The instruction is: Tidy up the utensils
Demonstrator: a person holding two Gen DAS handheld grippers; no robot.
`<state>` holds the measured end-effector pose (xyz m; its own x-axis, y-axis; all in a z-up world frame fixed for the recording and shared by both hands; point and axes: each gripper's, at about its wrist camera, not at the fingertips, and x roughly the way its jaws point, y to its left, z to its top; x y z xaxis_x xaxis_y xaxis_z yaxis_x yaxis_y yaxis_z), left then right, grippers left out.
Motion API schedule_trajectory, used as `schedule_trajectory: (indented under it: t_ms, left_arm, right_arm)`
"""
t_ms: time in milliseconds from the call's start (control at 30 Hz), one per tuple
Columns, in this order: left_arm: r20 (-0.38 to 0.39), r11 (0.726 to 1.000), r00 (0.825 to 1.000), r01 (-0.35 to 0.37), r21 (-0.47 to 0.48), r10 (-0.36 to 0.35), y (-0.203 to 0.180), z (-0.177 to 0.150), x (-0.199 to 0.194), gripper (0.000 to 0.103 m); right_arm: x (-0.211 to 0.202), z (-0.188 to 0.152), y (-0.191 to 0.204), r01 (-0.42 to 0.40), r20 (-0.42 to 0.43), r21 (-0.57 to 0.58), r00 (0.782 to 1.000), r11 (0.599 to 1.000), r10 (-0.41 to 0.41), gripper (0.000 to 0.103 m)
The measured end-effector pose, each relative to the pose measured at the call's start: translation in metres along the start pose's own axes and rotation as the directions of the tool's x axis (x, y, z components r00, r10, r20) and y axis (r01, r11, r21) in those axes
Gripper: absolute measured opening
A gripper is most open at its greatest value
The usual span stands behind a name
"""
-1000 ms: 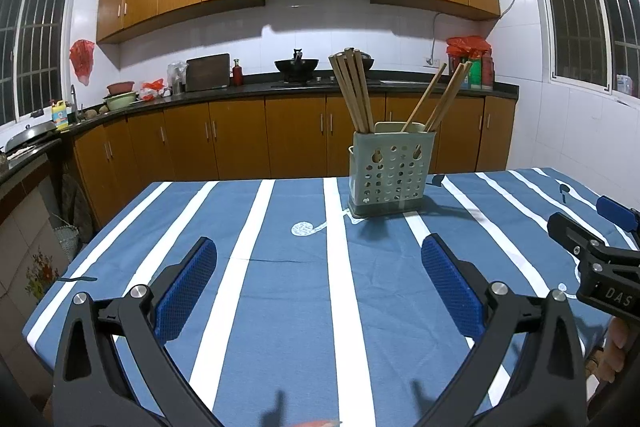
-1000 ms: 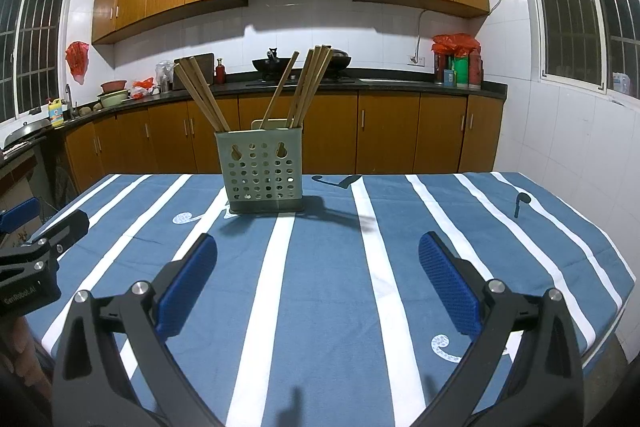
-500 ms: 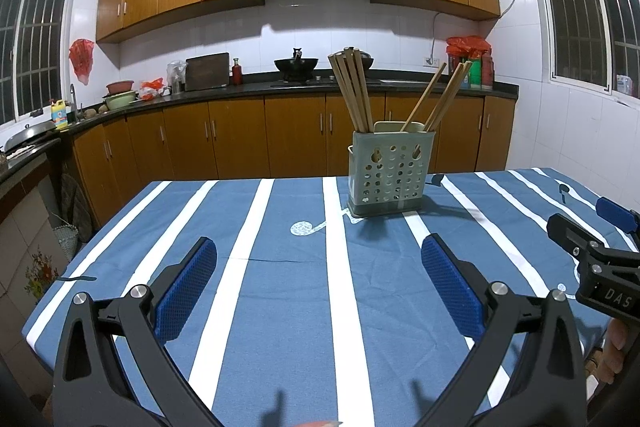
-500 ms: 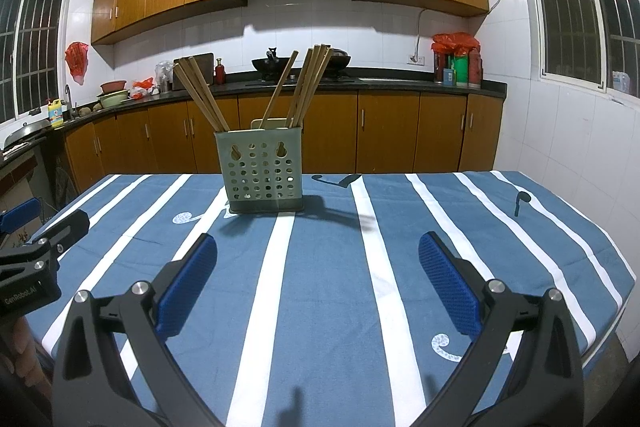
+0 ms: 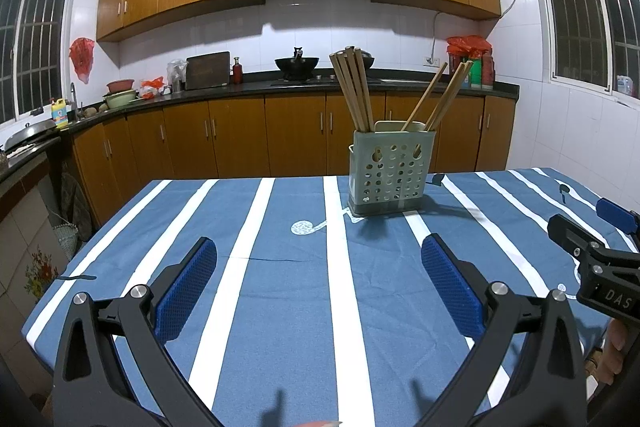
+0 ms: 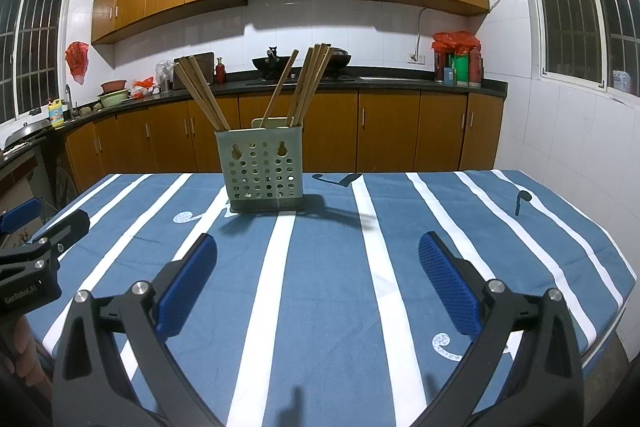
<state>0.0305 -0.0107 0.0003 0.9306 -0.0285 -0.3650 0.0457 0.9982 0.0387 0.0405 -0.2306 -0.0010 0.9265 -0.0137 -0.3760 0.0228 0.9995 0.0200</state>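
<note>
A pale green perforated utensil holder (image 5: 390,173) stands upright on the blue-and-white striped tablecloth (image 5: 280,287); it also shows in the right wrist view (image 6: 264,175). Several wooden chopsticks (image 5: 354,89) lean in it, in two bunches (image 6: 310,83). My left gripper (image 5: 318,263) is open and empty, held low over the near part of the table, well short of the holder. My right gripper (image 6: 316,261) is open and empty, at a similar distance. Each gripper shows at the edge of the other's view.
The table's left edge (image 5: 92,235) and right edge (image 6: 600,239) drop to the floor. Brown kitchen cabinets (image 5: 240,143) and a dark counter with a wok (image 5: 297,63) run along the far wall. Windows are on both sides.
</note>
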Motion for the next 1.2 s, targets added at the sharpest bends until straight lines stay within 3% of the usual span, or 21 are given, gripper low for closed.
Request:
schedule_trajectory:
  t_ms: [1200]
  left_arm:
    - [-0.006,1.000,1.000,0.000,-0.003,0.000,0.0005,-0.0017,0.0000,0.101]
  right_arm:
    - [-0.0013,-0.0014,0.0030,-0.002,-0.006,0.003,1.000,1.000,0.003,0.099]
